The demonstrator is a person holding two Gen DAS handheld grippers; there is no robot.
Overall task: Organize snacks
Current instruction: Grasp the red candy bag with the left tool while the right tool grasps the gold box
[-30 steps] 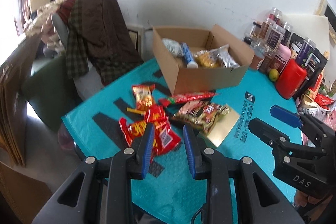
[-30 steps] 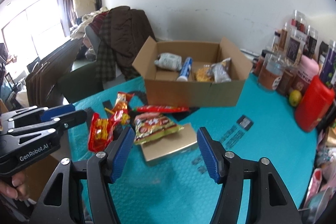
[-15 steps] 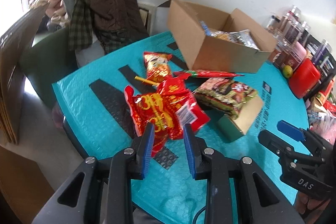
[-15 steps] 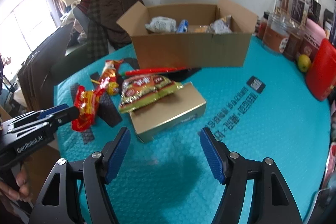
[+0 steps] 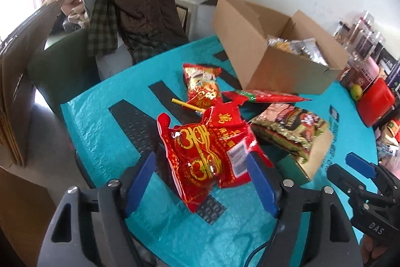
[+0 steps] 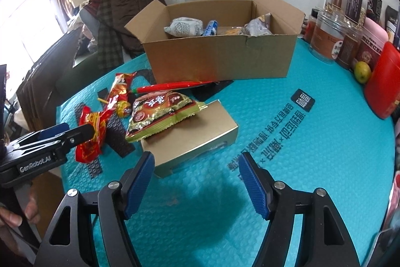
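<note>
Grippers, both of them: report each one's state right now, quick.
Left gripper: open, fingers just spread, straddling the red snack packet without pressing it.
Right gripper: open, holding nothing, just short of the gold box.

Two grippers were in view — the left gripper (image 5: 201, 182) and the right gripper (image 6: 195, 183), each with two blue pads. One cardboard box (image 6: 217, 61) stood at about twelve o'clock on the teal mat (image 6: 312, 142), with at least four items showing inside it; the exact count could not be told. Loose on the mat lay five snack packets: two overlapping red ones (image 5: 212, 154) nearest, one red-and-white pouch (image 5: 203, 86) at eleven o'clock, one long thin red packet (image 6: 172, 86), and one green-and-red bag (image 6: 160, 114). There was also one lollipop (image 6: 123, 108) and one gold carton (image 6: 195, 139). At two o'clock stood one red container (image 6: 382, 81), one green fruit (image 6: 362, 71) — and several jars, uncountable.
</note>
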